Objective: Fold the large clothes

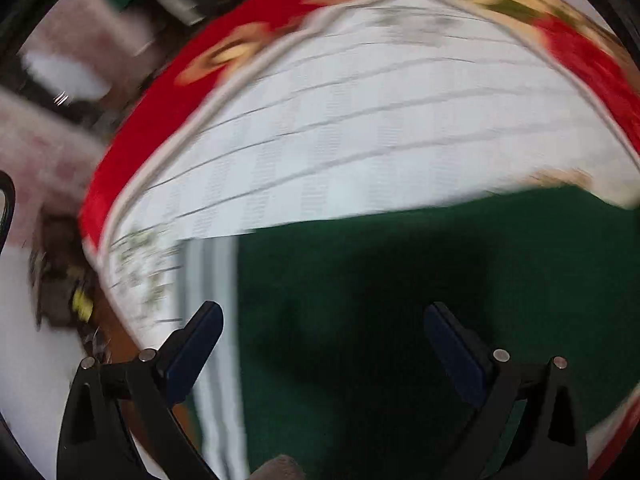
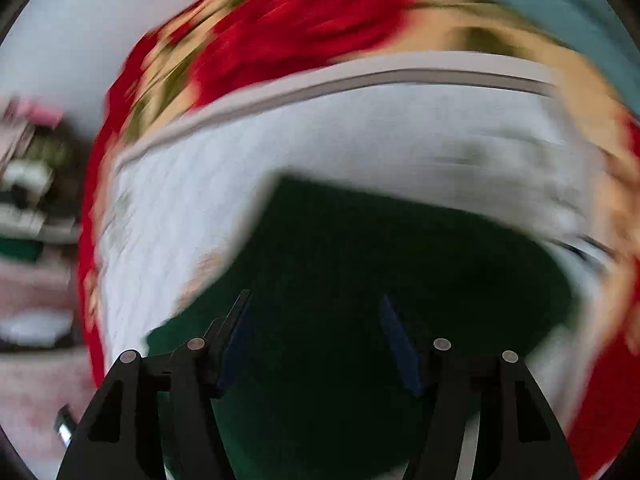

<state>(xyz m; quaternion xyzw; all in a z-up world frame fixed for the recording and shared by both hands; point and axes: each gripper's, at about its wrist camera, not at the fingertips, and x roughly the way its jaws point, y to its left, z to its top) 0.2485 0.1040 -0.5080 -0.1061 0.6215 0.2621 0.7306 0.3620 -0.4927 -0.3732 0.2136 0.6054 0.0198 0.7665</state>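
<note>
A dark green garment [image 1: 380, 320] with white side stripes [image 1: 212, 280] lies flat on a white checked cloth [image 1: 360, 128]. My left gripper [image 1: 320, 320] is open and empty above the garment near its striped left edge. In the right wrist view the same green garment [image 2: 360, 264] lies below my right gripper [image 2: 316, 312], which is open and empty over it. Both views are blurred by motion.
The white cloth [image 2: 180, 208] lies on a red blanket with floral print [image 1: 160, 120], which also shows in the right wrist view [image 2: 300, 20]. Blurred clutter [image 1: 60, 280] and pink flooring [image 1: 40, 152] lie off to the left.
</note>
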